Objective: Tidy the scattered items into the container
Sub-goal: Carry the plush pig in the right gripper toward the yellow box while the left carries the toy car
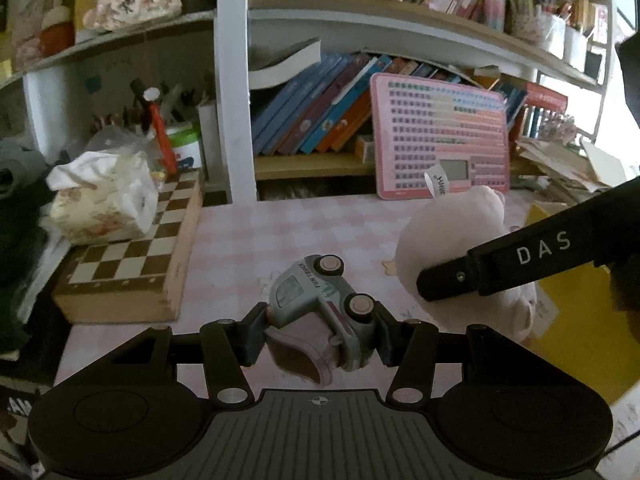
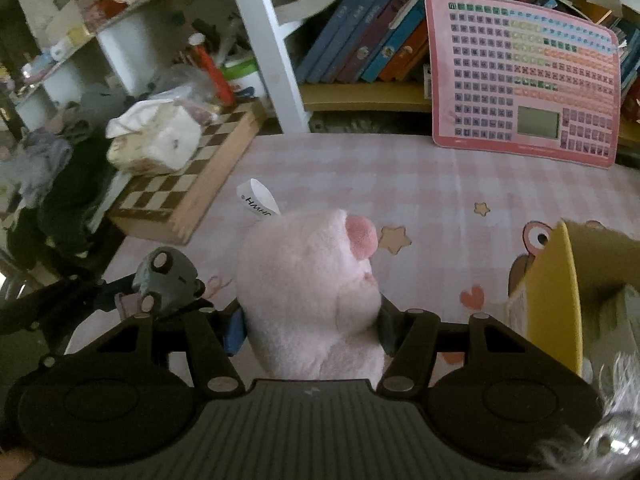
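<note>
Left gripper [image 1: 320,330] jaws clamp the toy truck [image 1: 320,308] (lifted off the pink desk [image 1: 280,224]); right gripper [image 2: 312,328] jaws squeeze the pink plush [image 2: 312,292], just beside the yellow container [image 2: 560,292].

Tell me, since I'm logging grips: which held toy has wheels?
The toy truck, grey with "FUN TRUCK" lettering, in the left tongs. The right tongs hold a wheel-less pink plush.

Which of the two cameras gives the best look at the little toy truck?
The left wrist view. The toy truck sits close and central between the left hand-held gripper fingers, its side lettering readable. The right wrist view shows only a small part of the truck at the left, beside the pink plush toy.
</note>
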`<state>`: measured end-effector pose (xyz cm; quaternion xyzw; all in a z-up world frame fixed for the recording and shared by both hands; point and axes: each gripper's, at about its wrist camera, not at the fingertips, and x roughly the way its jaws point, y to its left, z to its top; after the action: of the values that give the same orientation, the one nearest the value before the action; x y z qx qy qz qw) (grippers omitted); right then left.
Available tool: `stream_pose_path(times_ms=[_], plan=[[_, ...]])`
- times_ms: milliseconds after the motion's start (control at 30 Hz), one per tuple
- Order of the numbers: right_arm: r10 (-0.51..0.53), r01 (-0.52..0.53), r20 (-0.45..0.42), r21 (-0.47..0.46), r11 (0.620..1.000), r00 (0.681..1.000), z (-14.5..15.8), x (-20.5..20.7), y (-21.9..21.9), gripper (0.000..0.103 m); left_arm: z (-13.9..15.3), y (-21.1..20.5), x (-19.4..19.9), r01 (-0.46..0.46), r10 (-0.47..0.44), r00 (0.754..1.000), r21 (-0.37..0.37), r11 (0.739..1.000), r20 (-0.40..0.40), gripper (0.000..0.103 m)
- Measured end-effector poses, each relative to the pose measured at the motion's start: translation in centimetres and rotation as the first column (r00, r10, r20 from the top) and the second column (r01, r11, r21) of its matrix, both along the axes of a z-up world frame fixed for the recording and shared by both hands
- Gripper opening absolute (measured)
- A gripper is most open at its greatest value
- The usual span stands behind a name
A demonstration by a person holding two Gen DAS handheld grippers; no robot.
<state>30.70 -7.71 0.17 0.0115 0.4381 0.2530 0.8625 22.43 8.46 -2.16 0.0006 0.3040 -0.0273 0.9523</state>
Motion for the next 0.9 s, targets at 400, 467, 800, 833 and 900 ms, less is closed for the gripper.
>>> stream_pose_path(times_ms=[400, 467, 800, 833, 900], plan=[[0.014, -0.014, 0.03, 0.025, 1.0, 0.999, 1.8, -10.2, -3.7, 0.059, 3.6, 0.0, -9.4, 0.034, -0.033, 0.999, -0.056, 0.998, 0.027, 0.052], [-0.004, 0.003, 0.027, 0.033, 0.999, 1.0, 1.9, -11.9, -4.2, 0.059, 3.8, -0.2, -10.7, 0.034, -0.033, 0.999, -0.061, 0.998, 0.02, 0.052], [-0.076, 0.076, -0.009, 0.045, 0.996, 0.997, 1.1, -19.6, -5.9, 0.059, 4.1, -1.5, -16.7, 0.096, -0.097, 0.995, -0.108, 0.989, -0.005, 0.052], [-0.085, 0.085, -0.012, 0.048, 0.995, 0.996, 1.0, -20.1, -6.0, 0.059, 4.1, -1.8, -17.2, 0.105, -0.106, 0.994, -0.107, 0.989, -0.006, 0.052], [-0.1, 0.1, -0.017, 0.052, 0.994, 0.995, 0.8, -21.2, -6.3, 0.059, 4.0, -2.4, -18.2, 0.129, -0.131, 0.991, -0.098, 0.987, -0.008, 0.052]])
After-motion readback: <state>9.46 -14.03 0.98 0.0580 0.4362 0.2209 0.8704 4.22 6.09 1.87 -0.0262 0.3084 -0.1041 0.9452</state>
